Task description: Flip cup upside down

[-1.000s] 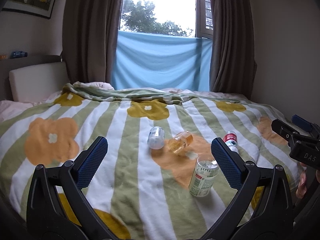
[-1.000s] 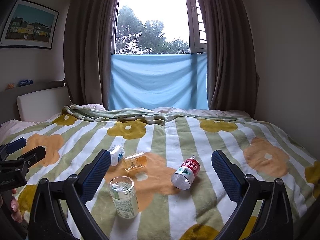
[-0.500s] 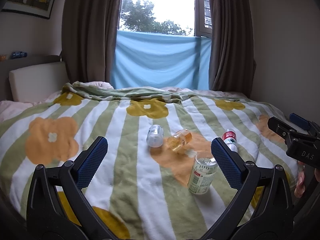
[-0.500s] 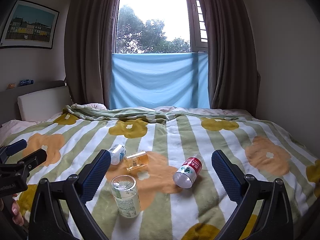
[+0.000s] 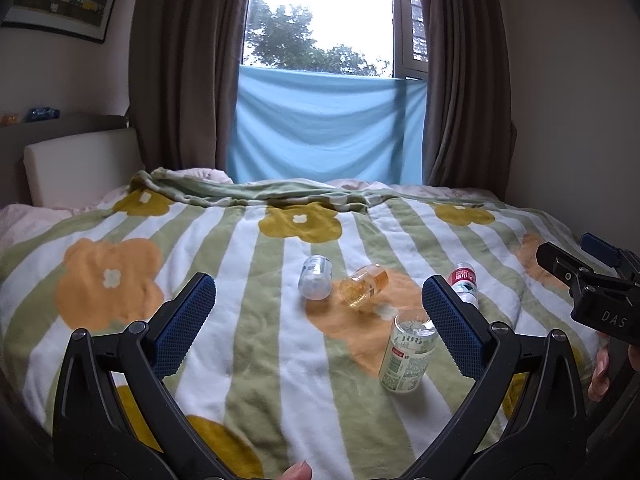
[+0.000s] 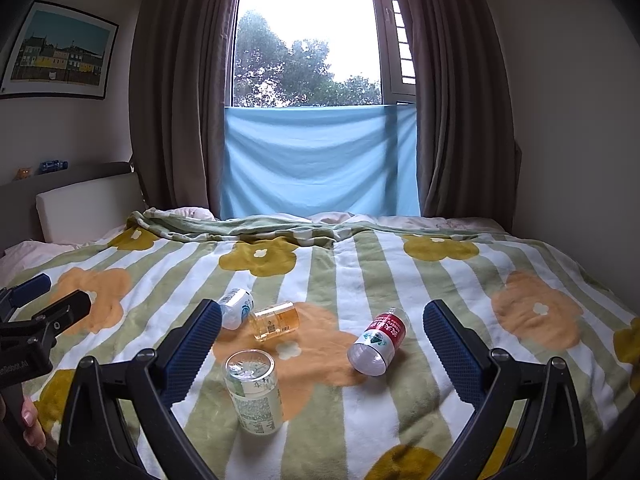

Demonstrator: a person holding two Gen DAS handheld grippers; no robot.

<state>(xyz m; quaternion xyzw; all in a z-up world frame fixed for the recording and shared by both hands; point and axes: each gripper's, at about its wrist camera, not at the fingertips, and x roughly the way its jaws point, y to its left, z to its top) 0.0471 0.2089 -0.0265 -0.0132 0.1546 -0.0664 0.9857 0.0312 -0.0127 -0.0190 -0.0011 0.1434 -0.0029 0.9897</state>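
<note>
Several clear cups made from cut bottles are on the flowered blanket [image 5: 248,344]. A green-labelled cup [image 5: 406,354] [image 6: 254,392] stands upright. An amber cup [image 5: 364,290] [image 6: 276,322], a blue-white cup [image 5: 315,282] [image 6: 236,307] and a red-labelled cup [image 5: 464,282] [image 6: 378,340] lie on their sides. My left gripper [image 5: 316,322] is open and empty, short of the cups. My right gripper [image 6: 322,350] is open and empty, above the near blanket. Each gripper shows at the edge of the other's view.
The bed fills the room from the white headboard [image 6: 86,208] on the left to the wall on the right. A rumpled blanket fold [image 6: 240,228] lies at the far side below the blue cloth [image 6: 316,160] and curtains.
Both grippers have drifted slightly; the cups sit a little lower and nearer in both views. The cups have not moved on the blanket.
</note>
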